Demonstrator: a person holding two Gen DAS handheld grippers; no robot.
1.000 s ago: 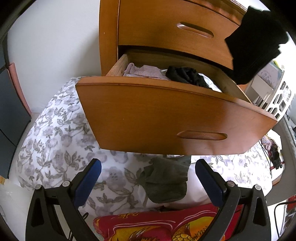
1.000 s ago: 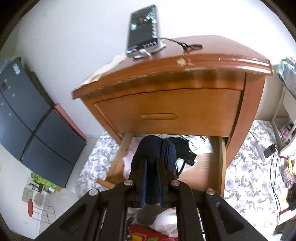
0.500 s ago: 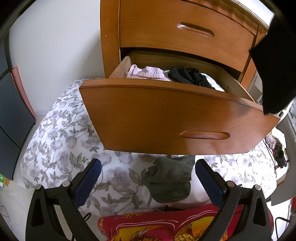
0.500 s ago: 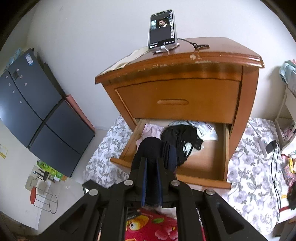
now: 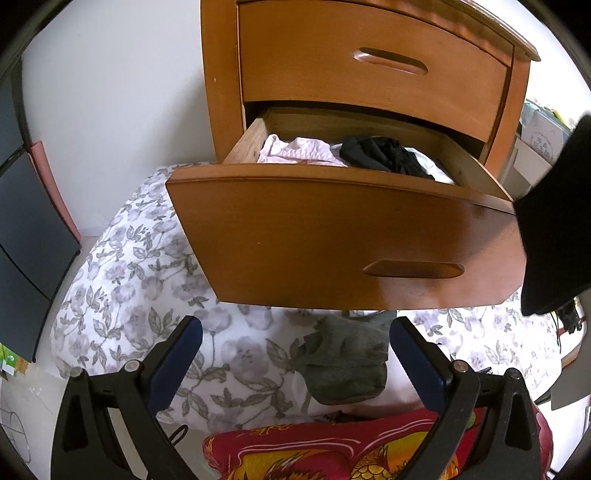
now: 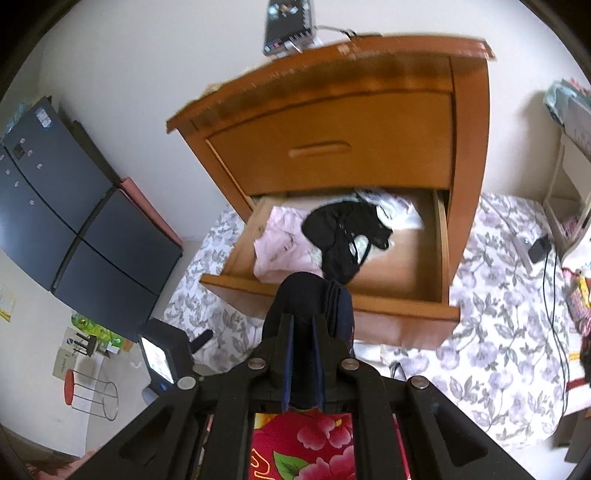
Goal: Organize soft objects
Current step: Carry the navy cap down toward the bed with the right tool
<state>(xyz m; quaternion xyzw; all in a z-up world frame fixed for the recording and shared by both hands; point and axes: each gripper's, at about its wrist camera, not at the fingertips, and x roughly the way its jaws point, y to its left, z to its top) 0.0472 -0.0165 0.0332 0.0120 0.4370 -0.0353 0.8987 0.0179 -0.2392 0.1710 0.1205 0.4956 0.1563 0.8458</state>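
Left tool [image 5: 295,341]: jaws spread wide, nothing between them, pitched steeply downward. Right tool [image 6: 303,326]: jaws nearly closed, clamping a dark folded garment [image 6: 306,299], pitched downward.

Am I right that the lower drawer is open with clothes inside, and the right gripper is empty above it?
Not quite: the right gripper is shut on a dark folded garment, as the right wrist view shows. The lower drawer is indeed open with clothes inside.

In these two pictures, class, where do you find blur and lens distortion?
Right wrist view: the nightstand top edge and phone are smeared by motion blur. Left wrist view: sharp, but the fisheye bows the open drawer front, and dark corners ring both pictures.
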